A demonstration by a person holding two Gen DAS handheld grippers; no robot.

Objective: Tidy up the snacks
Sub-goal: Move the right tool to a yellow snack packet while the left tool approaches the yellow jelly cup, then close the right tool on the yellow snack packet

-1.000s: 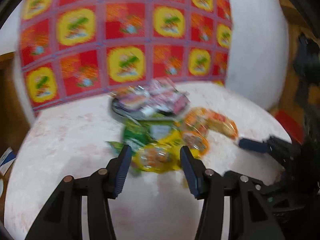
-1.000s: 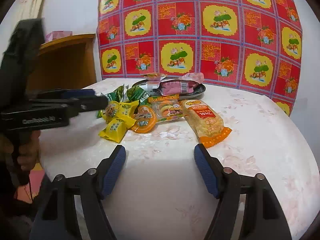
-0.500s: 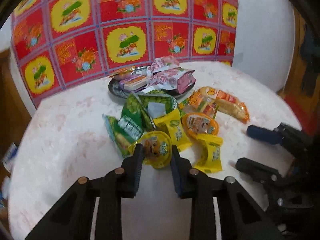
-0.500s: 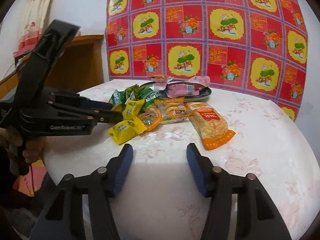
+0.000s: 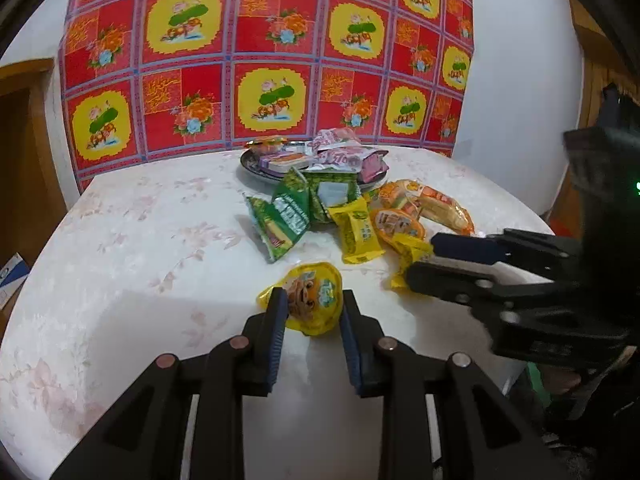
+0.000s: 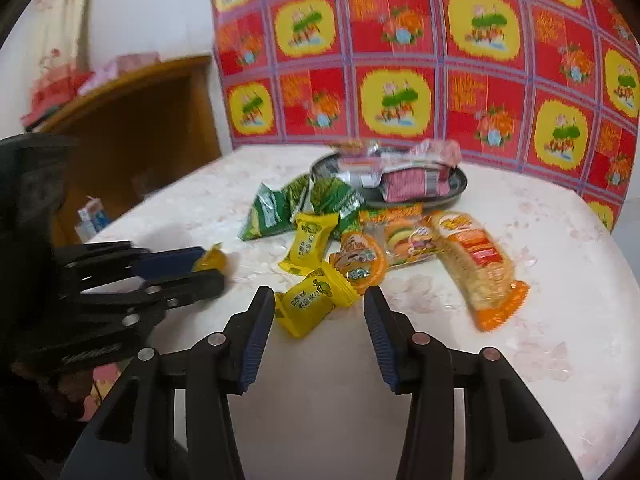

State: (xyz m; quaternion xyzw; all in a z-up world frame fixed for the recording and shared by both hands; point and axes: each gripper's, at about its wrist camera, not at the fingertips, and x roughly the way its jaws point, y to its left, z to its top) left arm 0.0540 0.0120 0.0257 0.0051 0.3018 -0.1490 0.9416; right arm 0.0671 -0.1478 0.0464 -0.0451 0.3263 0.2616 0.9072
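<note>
My left gripper point(image 5: 311, 305) is shut on a round yellow jelly cup point(image 5: 314, 295), held away from the snack pile toward the table's near side; it also shows in the right wrist view point(image 6: 211, 261). My right gripper point(image 6: 319, 300) is open, its jaws on either side of a yellow wrapped candy point(image 6: 314, 299) on the table. Behind lie another yellow candy point(image 6: 310, 242), an orange jelly cup point(image 6: 360, 259), green packets point(image 6: 267, 213), a burger-print packet point(image 6: 406, 236) and a long orange cracker pack point(image 6: 478, 264). A dark plate point(image 6: 460, 188) at the back holds pink packets.
The round table has a pale floral cloth point(image 5: 132, 248). A red and yellow patterned cloth point(image 5: 260, 60) hangs on the wall behind. A wooden cabinet point(image 6: 132, 128) stands to the left of the table. The right gripper's body point(image 5: 520, 272) reaches in beside the pile.
My left gripper has pulled the yellow jelly cup back out of the pile. My right gripper has moved forward and narrowed around the nearest yellow candy.
</note>
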